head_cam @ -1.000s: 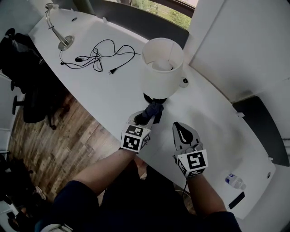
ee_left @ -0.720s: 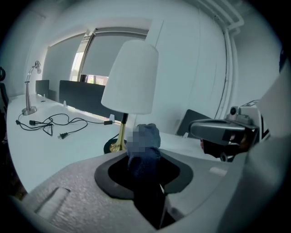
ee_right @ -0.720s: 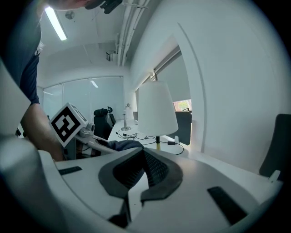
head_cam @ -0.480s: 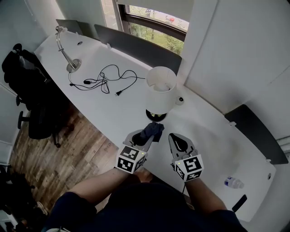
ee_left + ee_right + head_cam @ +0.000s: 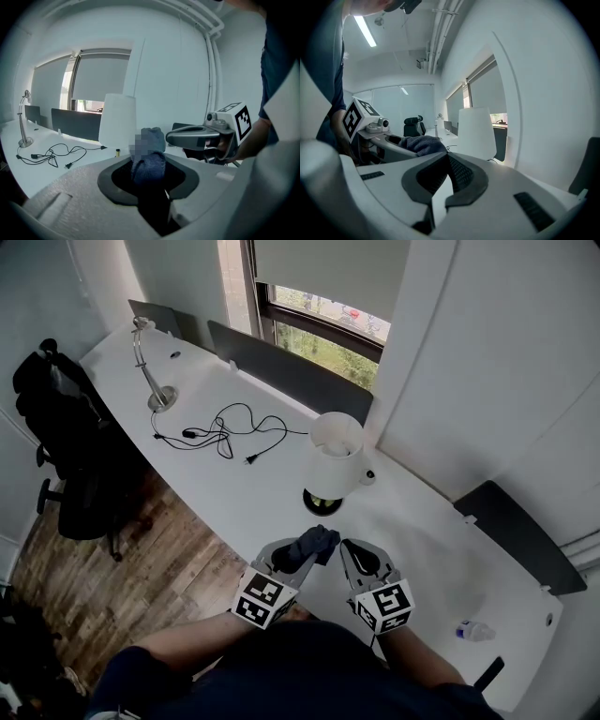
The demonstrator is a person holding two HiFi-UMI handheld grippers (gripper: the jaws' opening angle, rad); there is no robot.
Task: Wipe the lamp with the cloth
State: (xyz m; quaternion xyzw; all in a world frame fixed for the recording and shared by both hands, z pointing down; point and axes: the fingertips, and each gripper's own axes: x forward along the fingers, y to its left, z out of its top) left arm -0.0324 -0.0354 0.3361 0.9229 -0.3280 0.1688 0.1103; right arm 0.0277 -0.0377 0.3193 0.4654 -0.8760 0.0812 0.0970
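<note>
Head view first: we had the left gripper pinching a bunched dark blue cloth, raised over the near edge of the long white curved desk, with the wad poking out past the tips toward the white lamp with the drum shade and dark round base. The lamp stood upright on the desk just ahead of both tools, near but not touched, so by our reading the wiping itself was not under way. From the left gripper view, the cloth sat squarely between the jaws, gripped low so that a soft lump stuck out in front, which we took as the working face meant to meet the shade. The right gripper hung just beside it with its jaws pressed together on nothing, as its own view showed; we judged it was parked there to steady the lamp if needed. A loose black cable lay well apart on the left, clear of the reach.
</note>
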